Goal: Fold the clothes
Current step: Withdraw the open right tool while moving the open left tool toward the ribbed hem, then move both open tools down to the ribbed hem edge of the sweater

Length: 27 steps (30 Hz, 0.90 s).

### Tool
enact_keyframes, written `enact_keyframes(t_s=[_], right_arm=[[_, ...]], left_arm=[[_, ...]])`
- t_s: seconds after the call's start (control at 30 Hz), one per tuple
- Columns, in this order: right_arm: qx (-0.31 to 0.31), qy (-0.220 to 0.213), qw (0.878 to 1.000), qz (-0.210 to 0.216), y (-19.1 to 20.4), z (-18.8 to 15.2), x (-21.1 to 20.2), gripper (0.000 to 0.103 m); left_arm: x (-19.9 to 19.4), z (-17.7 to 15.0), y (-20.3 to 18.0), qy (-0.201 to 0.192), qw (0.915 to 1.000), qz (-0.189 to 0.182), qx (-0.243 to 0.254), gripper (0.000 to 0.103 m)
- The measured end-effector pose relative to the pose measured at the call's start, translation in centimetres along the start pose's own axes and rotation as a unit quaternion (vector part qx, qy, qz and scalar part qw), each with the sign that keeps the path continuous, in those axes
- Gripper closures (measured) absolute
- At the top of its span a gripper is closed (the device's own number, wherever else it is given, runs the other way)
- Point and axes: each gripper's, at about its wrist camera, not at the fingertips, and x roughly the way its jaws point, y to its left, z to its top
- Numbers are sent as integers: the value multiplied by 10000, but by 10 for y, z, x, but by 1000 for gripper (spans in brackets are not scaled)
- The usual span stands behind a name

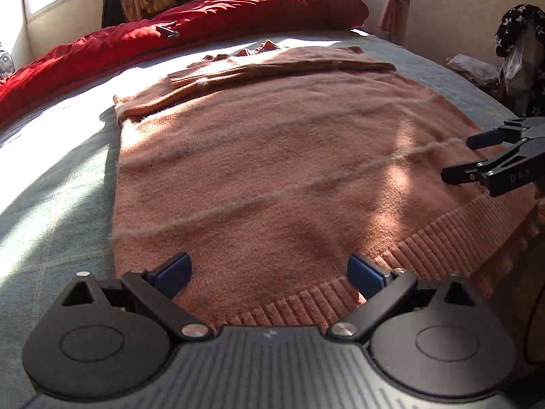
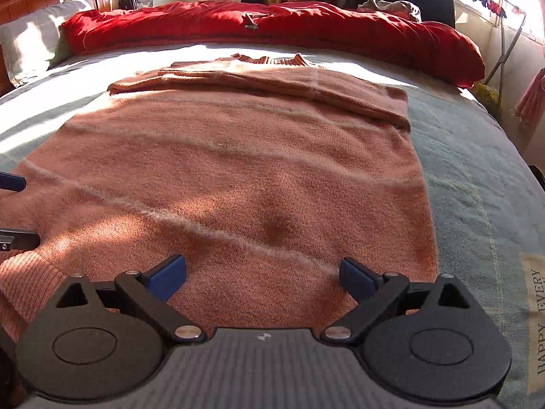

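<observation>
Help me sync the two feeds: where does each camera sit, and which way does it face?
Left wrist: on the left gripper, above the sweater hem's left part, facing the red duvet; right gripper at its right edge.
Right wrist: on the right gripper, over the hem's right part; a left finger at its left edge.
Shared: sweater, duvet, bed.

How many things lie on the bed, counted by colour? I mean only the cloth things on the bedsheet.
Orange-pink: 1, the knitted sweater
Red: 1, the duvet
Grey-white: 1, the pillow
Beige: 1, the crumpled garment on the duvet
Total: 4
</observation>
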Motion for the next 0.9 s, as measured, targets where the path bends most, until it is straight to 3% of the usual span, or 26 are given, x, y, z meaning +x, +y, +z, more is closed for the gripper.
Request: enact_keyframes(t_s=[0.2, 0.57, 0.9], right_arm=[[217, -327, 9992, -42, -2, -25, -12, 0], [370, -758, 9962, -199, 2, -60, -29, 0], [391, -909, 9950, -141, 0, -69, -29, 0]], left_arm=[[-21, -23, -14, -211, 9996, 188, -27, 5], [-39, -35, -37, -788, 9967, -8, 207, 5], [-26, -50, -38, -573, 9980, -249, 134, 1]])
